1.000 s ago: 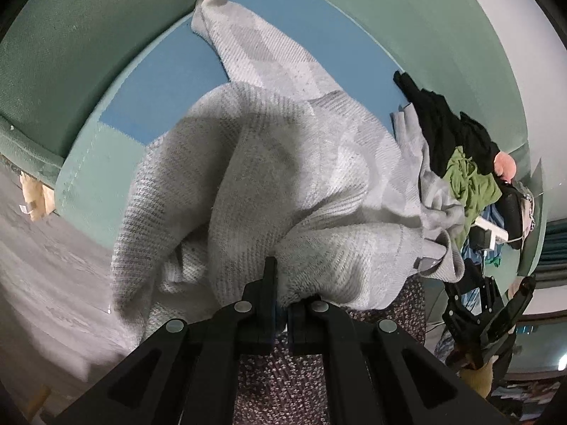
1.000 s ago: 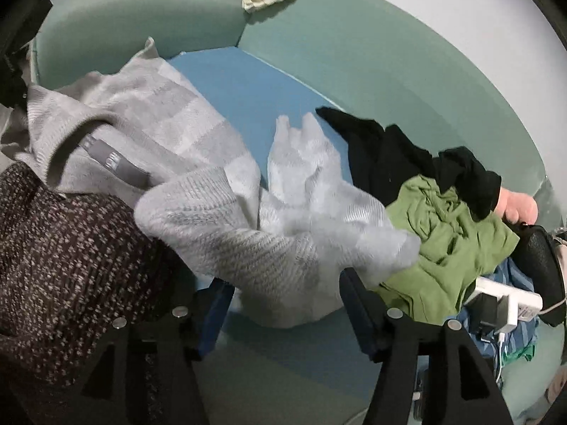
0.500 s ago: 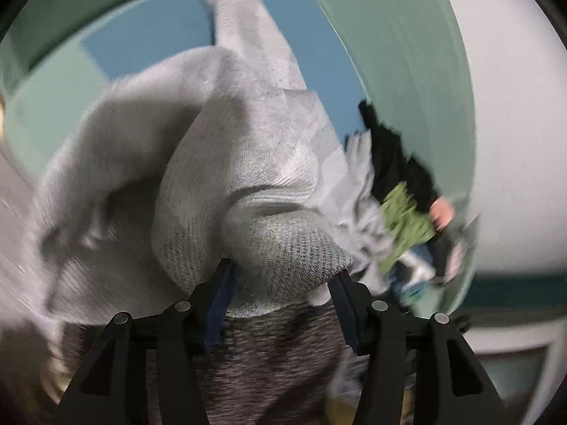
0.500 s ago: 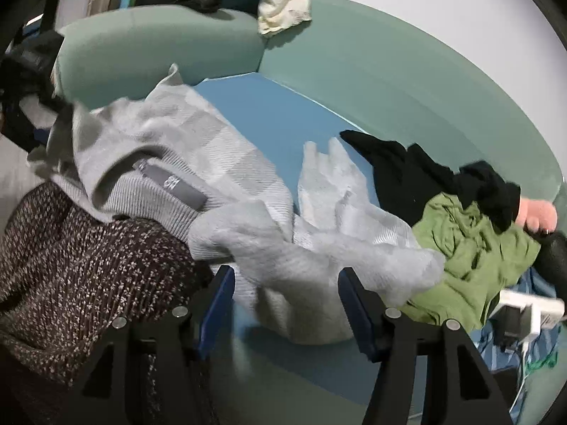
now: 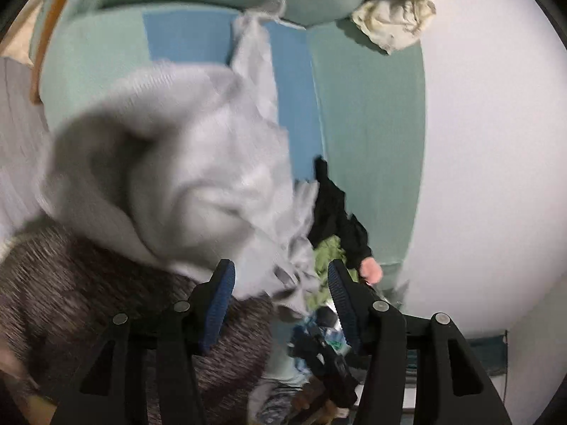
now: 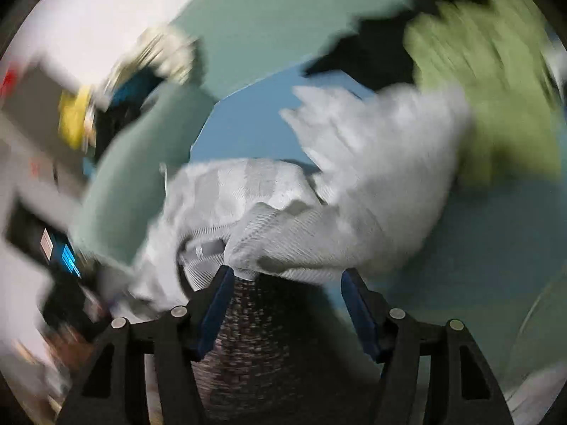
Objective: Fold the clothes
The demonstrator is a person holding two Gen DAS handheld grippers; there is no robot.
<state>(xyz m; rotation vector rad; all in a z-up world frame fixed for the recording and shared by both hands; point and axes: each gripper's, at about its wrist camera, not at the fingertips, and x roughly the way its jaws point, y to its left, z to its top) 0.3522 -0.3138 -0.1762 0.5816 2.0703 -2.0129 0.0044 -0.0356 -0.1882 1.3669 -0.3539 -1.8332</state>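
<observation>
Both views are smeared with blur. The left tool (image 5: 280,283) has its two blue-padded fingers spread apart and released — a fold of the grey sweater (image 5: 184,177) lies just past them, with nothing pinched between the pads. That sweater sits in a loose heap on the blue seat (image 5: 184,39) of a green sofa (image 5: 368,134), one sleeve trailing up toward the backrest, its near edge draped over a dark speckled knit (image 5: 88,301) at the lower left. The right tool (image 6: 285,290) is likewise spread and gripping nothing; the sweater's (image 6: 283,219) ribbed hem bunches just beyond its fingertips, above the same speckled knit (image 6: 262,336). To the right of the sweater lie a black garment (image 5: 336,212) and a green garment (image 6: 489,99). A cream cloth (image 5: 397,17) rests on the sofa's back corner.
</observation>
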